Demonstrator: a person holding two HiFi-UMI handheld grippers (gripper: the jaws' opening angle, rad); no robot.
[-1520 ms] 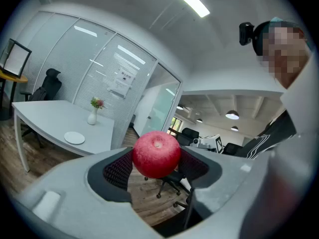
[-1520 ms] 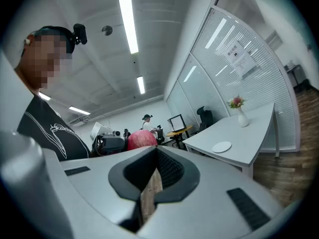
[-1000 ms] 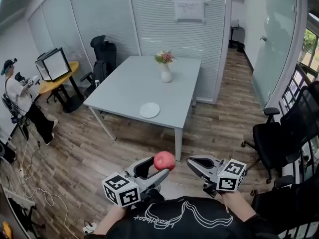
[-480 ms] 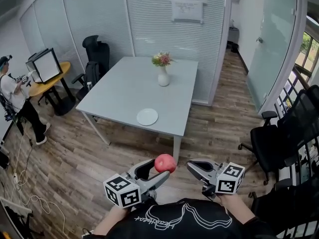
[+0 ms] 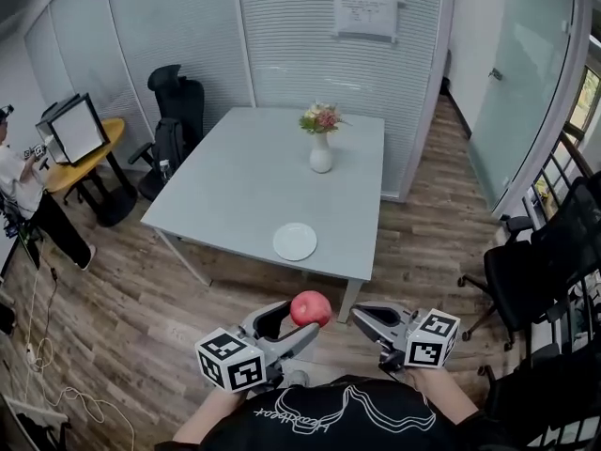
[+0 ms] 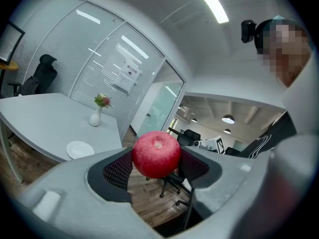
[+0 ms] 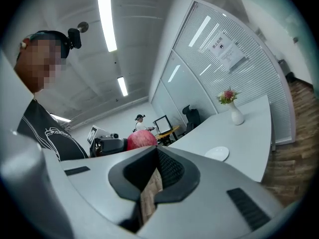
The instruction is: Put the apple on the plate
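Note:
A red apple [image 5: 311, 306] is held in the air, chest-high, with my left gripper [image 5: 300, 318] shut on it; in the left gripper view the apple [image 6: 156, 152] sits squeezed between the two black pads [image 6: 117, 169]. The white plate [image 5: 295, 241] lies bare near the front edge of the grey table [image 5: 244, 191], ahead of and below both grippers. It also shows as plate [image 6: 79, 149] and plate [image 7: 217, 154]. My right gripper [image 5: 362, 316] floats just right of the apple, shut on nothing, jaws together [image 7: 157, 172].
A white vase with flowers [image 5: 321, 145] stands at the table's far middle. Black office chairs stand at the back left [image 5: 176, 97] and at the right [image 5: 540, 261]. A person [image 5: 23, 191] stands far left by a yellow round table. Wood floor lies between me and the table.
The table and plate have drawn closer and shifted slightly right in the head view. Both grippers keep their pose, the apple still in the left one.

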